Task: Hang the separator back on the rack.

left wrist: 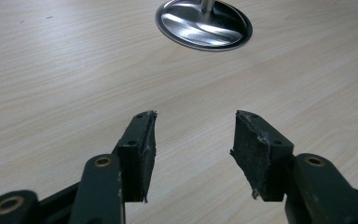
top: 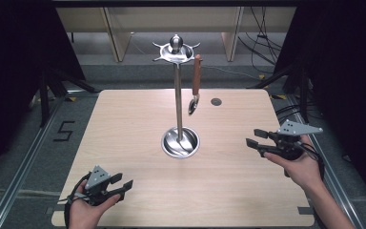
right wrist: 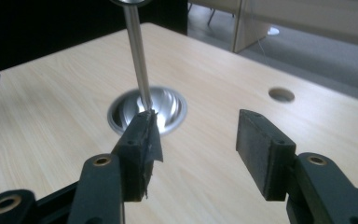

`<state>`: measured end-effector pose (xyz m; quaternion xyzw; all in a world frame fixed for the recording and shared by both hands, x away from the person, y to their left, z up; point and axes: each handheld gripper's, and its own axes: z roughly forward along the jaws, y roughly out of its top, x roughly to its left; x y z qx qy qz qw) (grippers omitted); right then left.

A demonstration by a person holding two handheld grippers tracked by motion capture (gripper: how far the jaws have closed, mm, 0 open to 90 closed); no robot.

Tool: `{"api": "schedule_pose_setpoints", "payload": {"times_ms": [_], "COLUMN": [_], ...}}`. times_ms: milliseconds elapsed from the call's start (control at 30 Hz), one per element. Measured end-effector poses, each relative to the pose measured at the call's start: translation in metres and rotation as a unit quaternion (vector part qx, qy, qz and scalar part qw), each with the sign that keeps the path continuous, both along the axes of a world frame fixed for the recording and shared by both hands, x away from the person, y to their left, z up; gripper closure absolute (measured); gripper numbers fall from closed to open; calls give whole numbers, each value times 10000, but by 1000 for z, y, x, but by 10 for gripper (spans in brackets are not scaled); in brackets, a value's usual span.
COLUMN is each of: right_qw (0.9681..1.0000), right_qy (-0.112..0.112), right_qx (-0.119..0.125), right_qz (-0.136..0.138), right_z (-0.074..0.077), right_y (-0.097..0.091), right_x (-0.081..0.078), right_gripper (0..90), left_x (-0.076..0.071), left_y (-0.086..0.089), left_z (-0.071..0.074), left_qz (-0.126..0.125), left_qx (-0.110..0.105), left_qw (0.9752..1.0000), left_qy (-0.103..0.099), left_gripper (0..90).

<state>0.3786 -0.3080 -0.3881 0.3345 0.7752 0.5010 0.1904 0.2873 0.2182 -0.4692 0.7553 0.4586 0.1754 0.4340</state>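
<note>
A steel utensil stand (top: 177, 95) rises from a round dish base (top: 180, 142) at the table's middle. From its top ring (top: 176, 51) hangs a spoon with a brown wooden handle (top: 196, 81), bowl downward. My left gripper (top: 123, 182) rests near the front left edge, open and empty; its own view has the dish base (left wrist: 204, 24) ahead. My right gripper (top: 254, 138) sits at the right side, open and empty, pointing toward the stand's pole (right wrist: 137, 51) and base (right wrist: 168, 107).
The light wooden table (top: 124, 124) has a small round cable hole (top: 216, 101) behind the stand. Dark curtains flank both sides, and cables lie on the floor at the far right. A person's hands hold both grippers from the near edge.
</note>
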Motion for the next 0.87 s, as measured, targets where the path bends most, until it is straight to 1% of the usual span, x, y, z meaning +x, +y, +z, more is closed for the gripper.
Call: {"api": "schedule_pose_setpoints", "payload": {"times_ms": [33,67,100,133,167,200,233,267,300,333,367,400,433,467,500,533,567,600,633,667,700,733,767,800,833,867], "right_qw": [10000,9997,9997,9996,9996,9994,9990,9990,9983,9981,9981,9976,9976,9970,9969,9962,9962,9953,9939,9936,9937,9937,9942,9956,9955,9955], "right_qy": [65,227,227,269,259,309,429,429,542,576,576,616,616,622,621,668,668,750,797,821,779,779,727,558,551,551], "right_qx": [19,12,12,20,85,47,-2,-2,-4,46,46,-155,-155,-241,-252,-262,-262,-294,-385,-375,-327,-327,-238,-141,-93,-93], "right_qz": [-14,-59,-59,-40,-81,-134,-156,-156,-220,-213,-213,-280,-280,-392,-423,-486,-486,-546,-650,-686,-742,-742,-760,-744,-771,-771], "right_z": [-5,-8,-8,-13,-18,-22,-31,-31,-40,-44,-44,-49,-49,-54,-57,-61,-61,-65,-72,-73,-73,-73,-72,-70,-69,-69], "right_y": [-4,-7,-7,-10,-12,-14,-20,-20,-24,-25,-25,-30,-30,-36,-38,-40,-40,-43,-45,-45,-45,-45,-45,-45,-45,-45], "right_x": [-2,-5,-5,-6,-7,-10,-13,-13,-16,-18,-18,-21,-21,-25,-26,-27,-27,-28,-29,-29,-29,-29,-28,-26,-26,-26], "right_gripper": [480,479,479,478,477,477,476,476,484,500,500,518,518,519,519,518,518,518,517,518,517,517,517,511,509,509], "left_x": [0,0,0,0,0,0,0,0,0,1,1,0,0,-1,-1,-1,0,0,-1,-1,-1,-1,-1,-1,-1,-1], "left_y": [0,0,0,-1,-1,0,0,0,0,0,0,-1,-1,-3,-3,-3,-3,-4,-4,-4,-3,-3,-3,-3,-3,-3], "left_z": [0,0,0,0,0,0,0,0,0,0,0,0,0,0,1,1,1,1,2,2,2,2,3,2,3,3], "left_qz": [24,-43,-43,29,24,-15,-20,-20,-4,-38,-38,11,-46,-118,-136,-136,-212,-211,-206,-203,-200,-200,-176,-205,-152,-152], "left_qx": [-3,44,44,-8,-1,45,56,56,51,62,62,6,53,34,27,27,55,1,-5,-6,21,21,51,-4,45,45], "left_qw": [10000,10000,10000,10000,10000,10000,10000,10000,10000,10000,10000,10000,10000,9999,9999,9999,9997,9997,9998,9998,9998,9998,9998,9998,9999,9999], "left_qy": [1,-43,-43,2,9,6,-7,-7,3,2,2,36,9,-13,-36,-36,-73,-83,-85,-77,-82,-82,-71,-84,-58,-58], "left_gripper": [478,478,478,478,478,478,477,476,475,475,474,473,473,471,471,470,470,469,467,465,464,462,462,459,458,456]}}
